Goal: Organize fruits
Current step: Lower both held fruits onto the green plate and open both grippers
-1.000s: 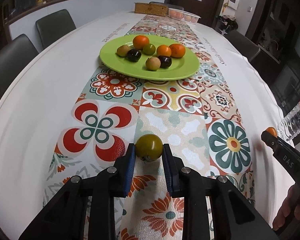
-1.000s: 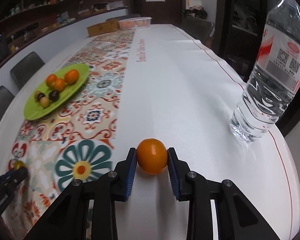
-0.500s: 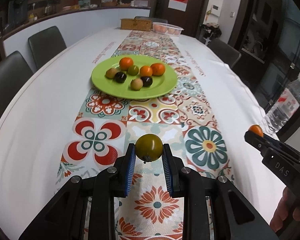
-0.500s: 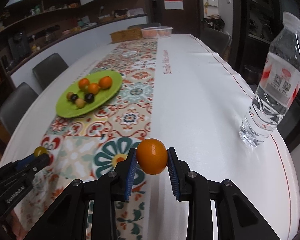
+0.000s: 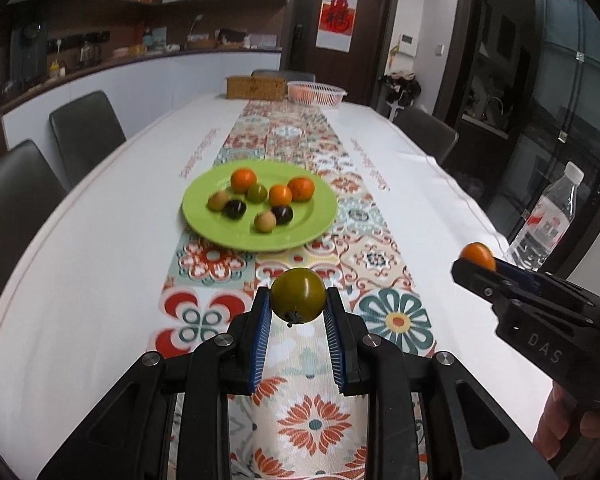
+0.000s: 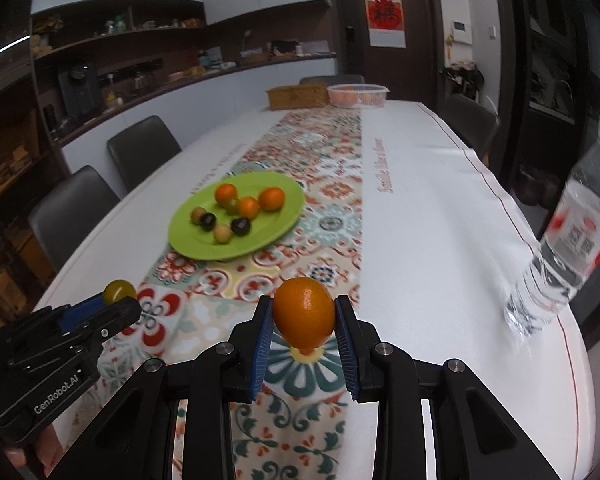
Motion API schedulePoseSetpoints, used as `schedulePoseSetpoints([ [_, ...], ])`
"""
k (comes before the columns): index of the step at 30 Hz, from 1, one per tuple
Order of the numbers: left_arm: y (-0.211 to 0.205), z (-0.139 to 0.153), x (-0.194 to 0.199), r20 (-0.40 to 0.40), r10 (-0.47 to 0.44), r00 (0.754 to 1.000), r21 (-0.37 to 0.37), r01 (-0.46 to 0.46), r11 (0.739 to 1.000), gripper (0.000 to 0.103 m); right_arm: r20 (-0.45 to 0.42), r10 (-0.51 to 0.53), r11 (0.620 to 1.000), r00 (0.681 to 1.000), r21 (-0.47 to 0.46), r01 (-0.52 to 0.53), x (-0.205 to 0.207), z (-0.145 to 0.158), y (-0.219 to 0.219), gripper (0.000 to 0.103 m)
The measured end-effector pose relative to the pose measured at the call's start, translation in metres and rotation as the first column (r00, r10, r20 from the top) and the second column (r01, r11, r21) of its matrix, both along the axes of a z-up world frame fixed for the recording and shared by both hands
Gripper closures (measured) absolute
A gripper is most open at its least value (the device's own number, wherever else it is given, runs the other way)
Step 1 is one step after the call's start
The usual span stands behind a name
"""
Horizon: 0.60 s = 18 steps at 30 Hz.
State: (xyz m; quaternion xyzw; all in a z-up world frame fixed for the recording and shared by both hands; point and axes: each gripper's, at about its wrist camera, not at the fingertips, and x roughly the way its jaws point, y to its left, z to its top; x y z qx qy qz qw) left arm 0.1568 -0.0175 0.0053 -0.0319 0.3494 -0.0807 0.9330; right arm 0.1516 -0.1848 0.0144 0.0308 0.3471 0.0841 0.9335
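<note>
Left gripper (image 5: 298, 304) fingers clamp green tomato (image 5: 298, 294); right gripper (image 6: 304, 318) fingers clamp orange (image 6: 304, 314), both above table (image 5: 80, 280); green plate (image 5: 236, 236) ahead.

A clear water bottle (image 6: 568, 248) stands upright near the right edge of the long table (image 5: 100, 240). At the far end a woven box (image 5: 255, 87) and a white basket (image 5: 317, 93) sit just beside each other. Dark chairs (image 6: 142, 150) stand along the left side.
</note>
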Motion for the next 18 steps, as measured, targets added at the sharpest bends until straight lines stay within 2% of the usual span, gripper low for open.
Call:
schedulePoseSetpoints([
  [7,0.007,0.017,0.007,0.054,-0.007,0.999,0.005,0.006,1.0,0.077,0.045,0.031,1.0,0.999,-0.003,-0.03,0.007,0.015,0.013,0.071],
  [18,0.016,0.028,0.031,0.093,0.0,0.996,0.014,-0.001,1.0,0.077,0.094,0.051,0.999,0.994,-0.021,-0.05,0.03,0.03,0.03,0.071],
])
